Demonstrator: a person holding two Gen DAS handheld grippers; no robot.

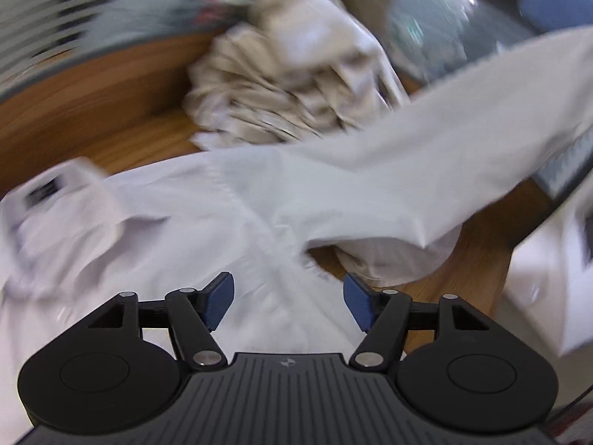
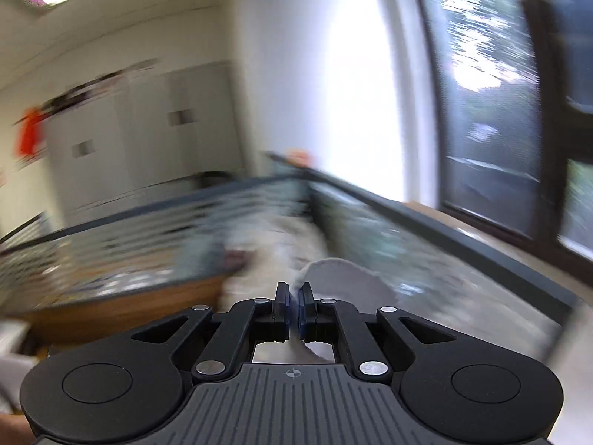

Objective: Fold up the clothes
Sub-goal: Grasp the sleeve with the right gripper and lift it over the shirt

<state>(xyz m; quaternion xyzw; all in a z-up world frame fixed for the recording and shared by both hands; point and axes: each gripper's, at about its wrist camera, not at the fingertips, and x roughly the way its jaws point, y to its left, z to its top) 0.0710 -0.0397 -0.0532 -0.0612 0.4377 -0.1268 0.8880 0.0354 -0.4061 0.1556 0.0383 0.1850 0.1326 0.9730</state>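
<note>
A white shirt (image 1: pixel 178 222) lies spread over the wooden table (image 1: pixel 96 111) in the left wrist view, its collar with a dark label (image 1: pixel 44 193) at the left. One white sleeve (image 1: pixel 426 155) is lifted and stretches up to the right edge. My left gripper (image 1: pixel 289 296) hovers open above the shirt's body, with nothing between its blue pads. In the right wrist view my right gripper (image 2: pixel 294 309) is raised high and shut on a white fold of the shirt's cloth (image 2: pixel 344 278), which bulges out past the fingertips.
A crumpled pile of beige clothes (image 1: pixel 281 85) sits on the table beyond the shirt. A glass partition with a dark rail (image 2: pixel 426 218) runs behind the table, and a window (image 2: pixel 500 92) is at the right. Both views are motion blurred.
</note>
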